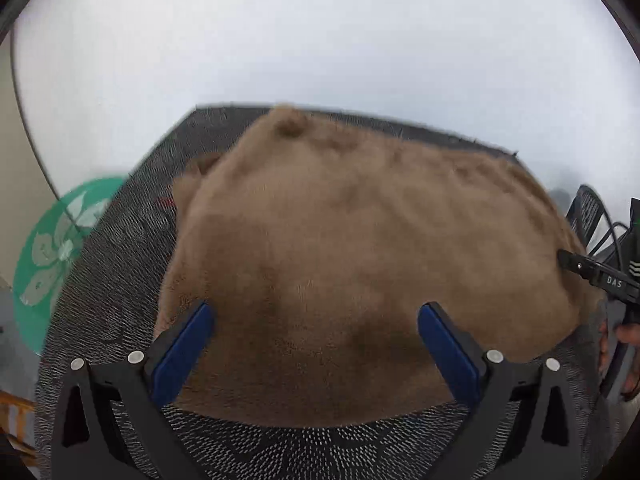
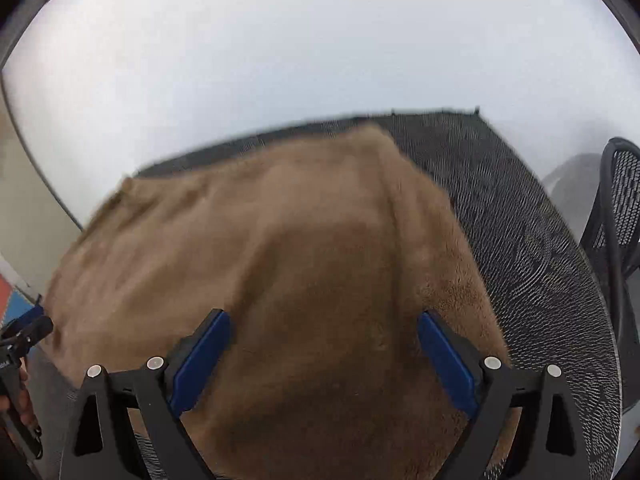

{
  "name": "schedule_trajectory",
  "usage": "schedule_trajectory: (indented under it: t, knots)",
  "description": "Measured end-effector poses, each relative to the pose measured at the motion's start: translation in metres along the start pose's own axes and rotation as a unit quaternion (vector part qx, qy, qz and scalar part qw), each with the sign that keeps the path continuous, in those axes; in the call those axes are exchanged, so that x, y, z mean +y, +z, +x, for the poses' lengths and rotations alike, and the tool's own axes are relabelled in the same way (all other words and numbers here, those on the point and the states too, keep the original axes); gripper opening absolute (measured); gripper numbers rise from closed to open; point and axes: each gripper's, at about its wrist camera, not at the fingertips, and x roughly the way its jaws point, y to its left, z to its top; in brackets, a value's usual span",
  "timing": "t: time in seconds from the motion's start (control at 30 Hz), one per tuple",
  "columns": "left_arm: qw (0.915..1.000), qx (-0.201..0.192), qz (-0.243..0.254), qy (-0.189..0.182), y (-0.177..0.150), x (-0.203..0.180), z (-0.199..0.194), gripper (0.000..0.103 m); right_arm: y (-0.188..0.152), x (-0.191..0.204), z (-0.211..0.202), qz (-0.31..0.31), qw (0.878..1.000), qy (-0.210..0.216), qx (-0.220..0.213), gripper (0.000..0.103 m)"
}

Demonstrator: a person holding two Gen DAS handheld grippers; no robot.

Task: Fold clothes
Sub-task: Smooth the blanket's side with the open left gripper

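Observation:
A fuzzy tan-brown garment [image 1: 352, 248] lies spread over a dark patterned table [image 1: 120, 240]. My left gripper [image 1: 316, 312] hangs above its near edge, jaws wide open, blue pads [image 1: 188, 348] apart with nothing gripped. In the right wrist view the same garment [image 2: 280, 248] fills the middle, and my right gripper [image 2: 324, 320] stands wide open over it, pads [image 2: 444, 356] clear of the cloth. The right gripper's black finger [image 1: 588, 270] shows at the garment's right edge in the left wrist view. The left gripper's tip [image 2: 28, 330] shows at the far left in the right wrist view.
A green round fan with a white flower [image 1: 52, 248] lies off the table's left edge. A black mesh chair [image 2: 624, 216] stands to the right. A white wall rises behind the table [image 2: 520, 220]. A hand [image 1: 628, 336] holds the right gripper.

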Motion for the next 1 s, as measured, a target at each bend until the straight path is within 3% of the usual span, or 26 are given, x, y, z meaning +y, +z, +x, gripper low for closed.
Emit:
schedule_trajectory:
  t: [0.1,0.53,1.0]
  knots:
    - [0.9994,-0.013,0.026,0.02,-0.006,-0.006,0.004,0.103,-0.002,0.006,0.003,-0.026,1.0,-0.016,-0.006,0.103]
    - [0.9974,-0.015,0.037,0.06,-0.009,-0.021,0.013,0.103,0.0,0.008,0.007,-0.035,0.999,-0.024,-0.01,0.103]
    - [0.9974,-0.017,0.036,0.06,-0.011,-0.019,0.009,0.103,-0.004,0.009,0.003,-0.033,0.999,-0.02,-0.012,0.103]
